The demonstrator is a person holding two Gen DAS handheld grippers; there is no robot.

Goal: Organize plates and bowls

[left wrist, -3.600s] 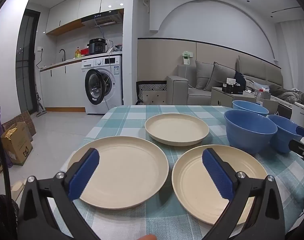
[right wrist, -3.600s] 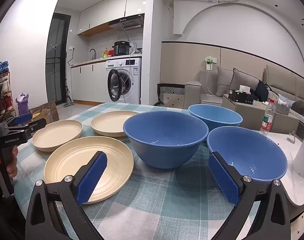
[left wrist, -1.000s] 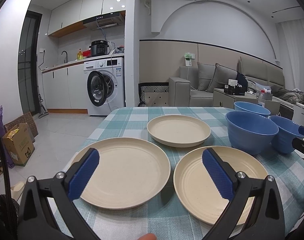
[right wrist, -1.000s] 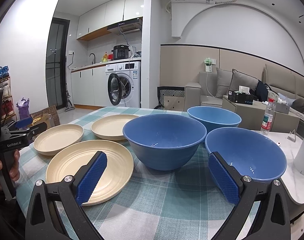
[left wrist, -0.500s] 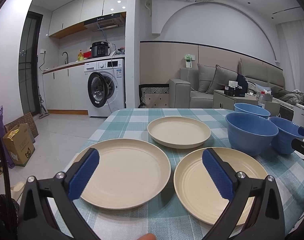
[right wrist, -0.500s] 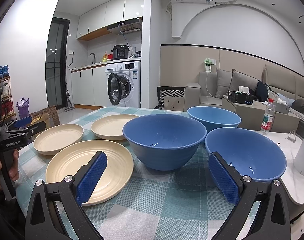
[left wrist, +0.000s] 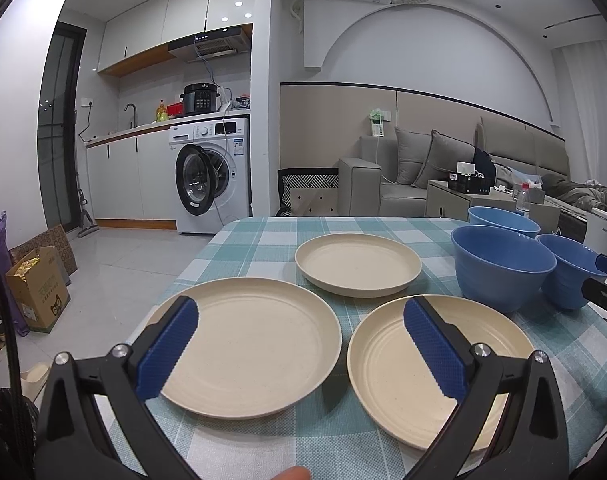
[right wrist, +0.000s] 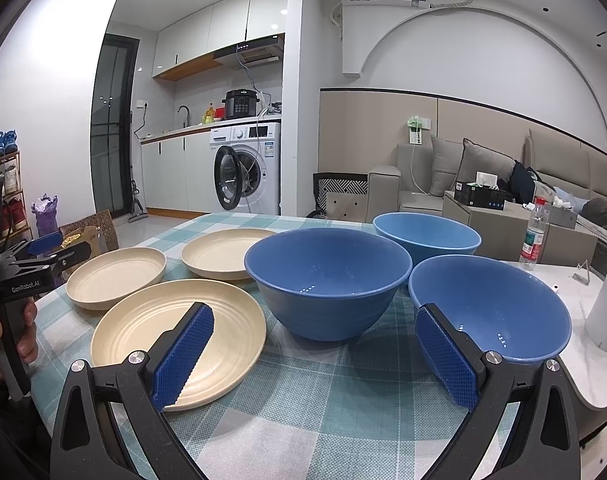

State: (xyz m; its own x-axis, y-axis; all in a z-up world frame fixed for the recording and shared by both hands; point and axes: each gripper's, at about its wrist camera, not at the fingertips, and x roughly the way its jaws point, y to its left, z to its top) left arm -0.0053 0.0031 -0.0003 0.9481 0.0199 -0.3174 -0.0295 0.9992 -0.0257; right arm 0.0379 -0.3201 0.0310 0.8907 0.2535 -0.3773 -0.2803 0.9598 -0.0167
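Since nothing is stacked yet, I hold my left tool [left wrist: 299, 348] and right tool [right wrist: 313, 354] wide and empty, low in frame, before the separate plates [left wrist: 243, 344] and bowls [right wrist: 327, 280].

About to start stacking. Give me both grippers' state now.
Left gripper: open, holding nothing, above the plates.
Right gripper: open, holding nothing, before the bowls.
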